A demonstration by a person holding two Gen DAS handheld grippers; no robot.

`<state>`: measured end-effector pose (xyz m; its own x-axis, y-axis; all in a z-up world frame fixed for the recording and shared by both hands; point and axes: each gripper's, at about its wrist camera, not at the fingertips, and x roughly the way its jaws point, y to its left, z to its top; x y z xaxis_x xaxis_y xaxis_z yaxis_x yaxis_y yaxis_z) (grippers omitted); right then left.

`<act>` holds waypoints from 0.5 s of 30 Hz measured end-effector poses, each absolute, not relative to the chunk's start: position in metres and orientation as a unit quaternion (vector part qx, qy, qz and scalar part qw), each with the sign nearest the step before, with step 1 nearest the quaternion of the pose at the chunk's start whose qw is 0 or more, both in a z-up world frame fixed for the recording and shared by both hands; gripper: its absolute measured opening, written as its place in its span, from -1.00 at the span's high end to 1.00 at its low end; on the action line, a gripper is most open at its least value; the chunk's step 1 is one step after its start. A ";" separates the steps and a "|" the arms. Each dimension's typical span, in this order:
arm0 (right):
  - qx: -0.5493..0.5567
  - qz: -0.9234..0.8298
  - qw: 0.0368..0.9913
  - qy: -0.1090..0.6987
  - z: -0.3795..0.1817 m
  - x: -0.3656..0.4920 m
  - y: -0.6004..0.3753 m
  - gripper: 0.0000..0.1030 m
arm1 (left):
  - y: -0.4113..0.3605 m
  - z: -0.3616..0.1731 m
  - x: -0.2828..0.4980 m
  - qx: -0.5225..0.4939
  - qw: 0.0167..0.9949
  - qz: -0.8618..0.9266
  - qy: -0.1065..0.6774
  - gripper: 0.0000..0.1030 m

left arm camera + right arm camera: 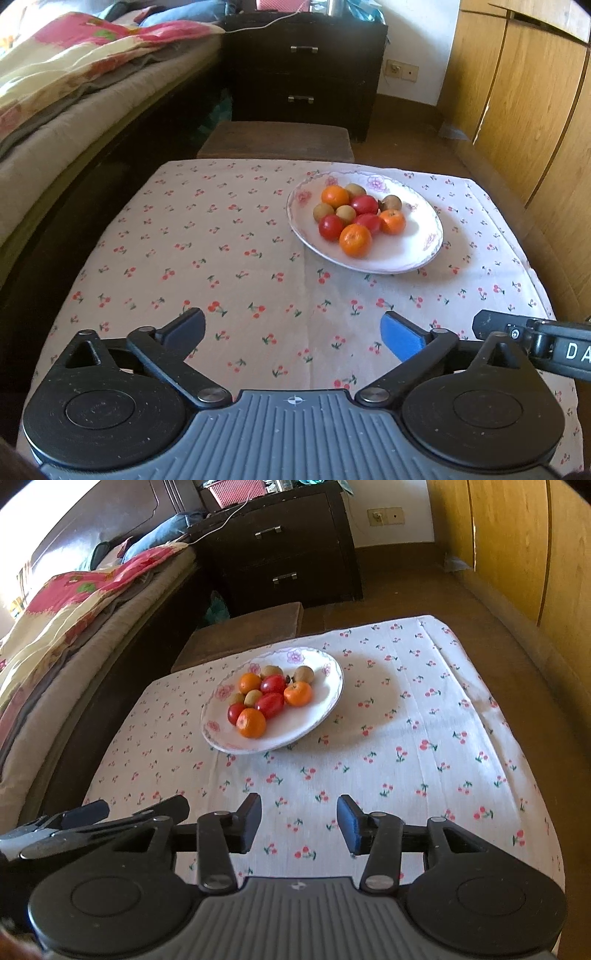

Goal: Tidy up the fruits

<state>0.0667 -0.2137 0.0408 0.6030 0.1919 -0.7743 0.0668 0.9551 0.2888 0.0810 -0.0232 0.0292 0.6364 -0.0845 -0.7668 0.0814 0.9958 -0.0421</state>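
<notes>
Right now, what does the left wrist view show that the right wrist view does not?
Only the left wrist view shows the left hand-held gripper from behind, jaws wide open. Only the right wrist view shows the brown headboard and the right hand-held gripper open. Both show the plate of oranges, tomatoes and kiwis, the cherry-print cloth, the bed and the dark nightstand.

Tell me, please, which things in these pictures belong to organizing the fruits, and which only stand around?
For the job:
- white floral-rimmed ceramic plate
- three round orange tangerines
- three glossy red tomatoes
- four small brown kiwis
- left gripper, open
- right gripper, open

Only around:
- cherry-print white tablecloth
- dark wooden two-drawer nightstand
- bed with flowered quilt
- yellow wooden wardrobe
</notes>
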 end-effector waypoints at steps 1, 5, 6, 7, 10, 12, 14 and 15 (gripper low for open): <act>0.145 0.036 0.883 0.445 0.040 0.064 -0.213 0.11 | -0.022 0.029 0.079 -0.004 0.905 -0.047 0.424 -1.00; 0.145 0.035 0.882 0.447 0.039 0.056 -0.212 0.11 | -0.019 0.026 0.072 -0.011 0.903 -0.043 0.427 -1.00; 0.145 0.035 0.882 0.446 0.039 0.054 -0.212 0.11 | -0.018 0.025 0.070 -0.011 0.903 -0.040 0.427 -1.00; 0.145 0.035 0.883 0.446 0.040 0.051 -0.211 0.10 | -0.018 0.025 0.068 -0.010 0.903 -0.039 0.428 -1.00; 0.144 0.035 0.883 0.446 0.039 0.043 -0.209 0.10 | -0.014 0.025 0.061 -0.011 0.903 -0.035 0.427 -1.00; 0.142 0.033 0.882 0.448 0.038 0.039 -0.208 0.10 | -0.010 0.026 0.056 -0.017 0.904 -0.036 0.426 -1.00; 0.139 0.032 0.882 0.449 0.037 0.035 -0.206 0.10 | -0.008 0.025 0.052 -0.025 0.903 -0.039 0.428 -1.00; 0.139 0.033 0.882 0.449 0.037 0.033 -0.206 0.10 | -0.006 0.025 0.050 -0.028 0.902 -0.041 0.429 -1.00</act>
<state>0.0329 -0.2058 0.0368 0.5941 0.1830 -0.7833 0.0675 0.9590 0.2752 0.0497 -0.0065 0.0251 0.6290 -0.0978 -0.7713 0.0490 0.9951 -0.0862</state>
